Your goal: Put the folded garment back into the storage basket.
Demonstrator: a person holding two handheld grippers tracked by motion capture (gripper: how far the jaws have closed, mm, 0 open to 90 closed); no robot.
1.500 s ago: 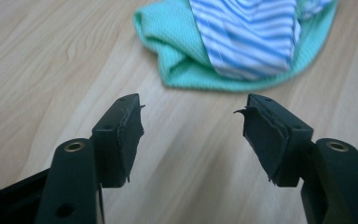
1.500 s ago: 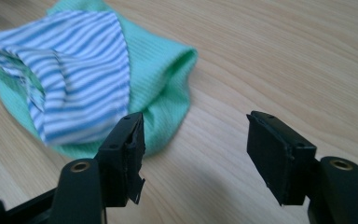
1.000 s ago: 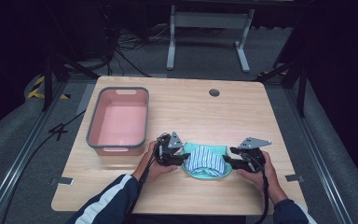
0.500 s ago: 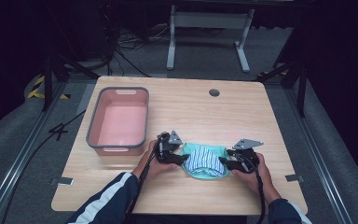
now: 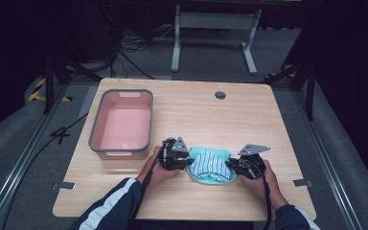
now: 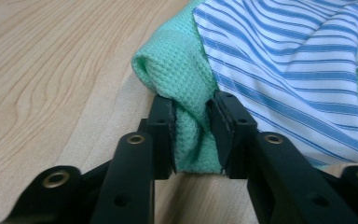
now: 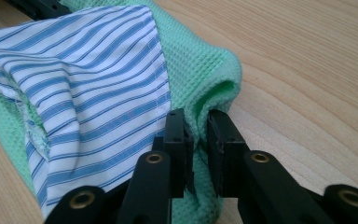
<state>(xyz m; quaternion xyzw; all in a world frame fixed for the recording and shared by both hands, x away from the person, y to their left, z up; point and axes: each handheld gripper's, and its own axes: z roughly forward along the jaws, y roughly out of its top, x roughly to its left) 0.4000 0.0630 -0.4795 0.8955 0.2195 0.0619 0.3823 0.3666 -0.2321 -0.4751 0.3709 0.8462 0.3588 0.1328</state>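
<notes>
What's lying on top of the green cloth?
A blue-and-white striped cloth lies on top of the green cloth. Both grippers pinch the green cloth's edges. Anything underneath the striped cloth is covered, so I cannot tell.

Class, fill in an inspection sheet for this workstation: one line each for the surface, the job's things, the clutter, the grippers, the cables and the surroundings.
Surface: wooden table with a round hole near its far edge.
Job's things: green waffle cloth with a blue-striped cloth lying on it, near the front edge; pink bin at the left, nothing seen inside.
Clutter: nothing seen.
Grippers: left gripper pinches a fold of the green waffle cloth; right gripper pinches its opposite edge.
Cables: one trails from the right gripper along the forearm; others lie on the floor behind the table.
Surroundings: dark room, grey floor, metal stand behind.
</notes>
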